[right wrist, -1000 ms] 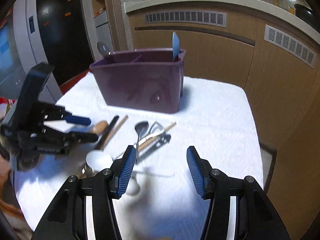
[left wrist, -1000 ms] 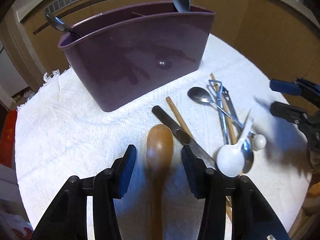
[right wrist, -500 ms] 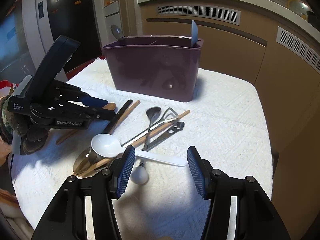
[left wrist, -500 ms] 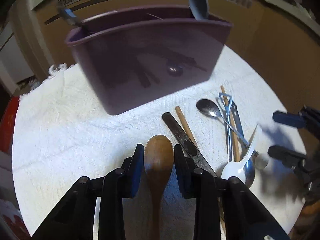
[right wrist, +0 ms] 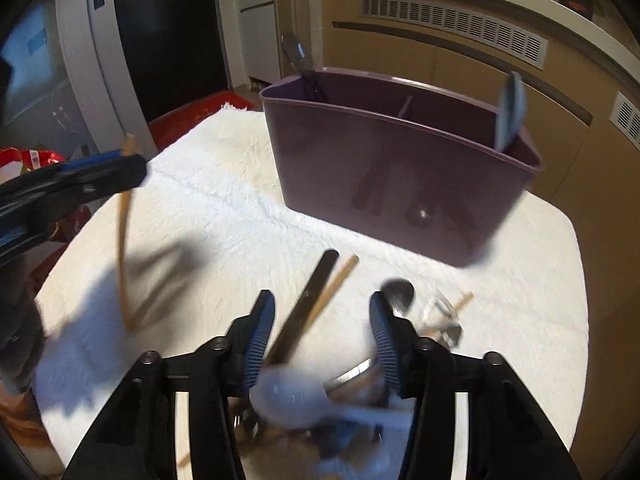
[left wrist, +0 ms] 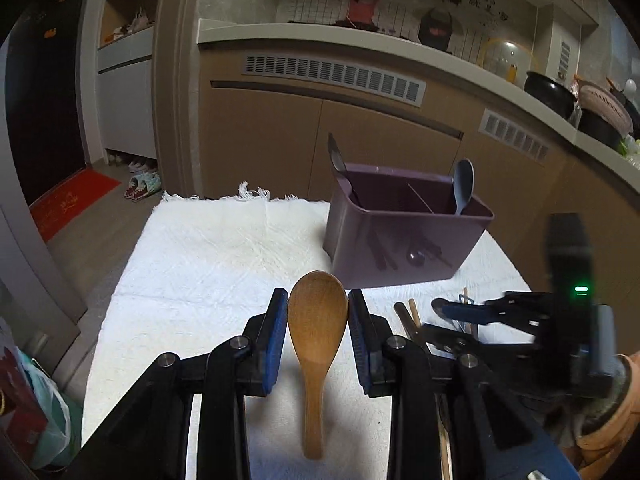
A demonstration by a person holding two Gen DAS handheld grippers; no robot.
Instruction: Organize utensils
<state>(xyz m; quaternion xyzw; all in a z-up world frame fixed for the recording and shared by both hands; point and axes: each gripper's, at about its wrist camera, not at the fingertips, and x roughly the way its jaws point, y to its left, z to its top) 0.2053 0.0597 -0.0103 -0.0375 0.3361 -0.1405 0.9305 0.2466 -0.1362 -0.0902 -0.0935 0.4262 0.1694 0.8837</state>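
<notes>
1. Tongs of the left gripper [left wrist: 318, 322] are clamped on the bowl of the wooden spoon [left wrist: 317, 344], its blue pads pressing both edges. The handle hangs down toward the towel [left wrist: 208, 264], which suggests the spoon is being carried handle-first so it can drop upright into the bin. The right wrist view shows the handle tip near or touching the towel; I cannot tell which.

2. Tongs of the right gripper [right wrist: 322, 340] stand apart, holding nothing. They hover low over the loose pile, likely lining up the next pick. The white ceramic spoon [right wrist: 296, 398] lies blurred just below them.

3. Pile on the towel: the dark flat utensil [right wrist: 308, 304] and a wooden chopstick [right wrist: 334, 286] lie side by side, pointing toward the bin. A metal spoon [right wrist: 398, 292] and a tangle of other metal pieces sit just beside them. All of these are still unsorted.

4. Bin: the purple utensil holder [left wrist: 404, 236] stands farther back on the towel, upright, with dividers inside. A dark spoon [left wrist: 338, 160] leans at its left end and a grey spoon [left wrist: 463, 184] at its right, bowls up, so sorting by compartment appears under way.

5. Cabinets [left wrist: 360, 132] and a counter rise behind the table.
</notes>
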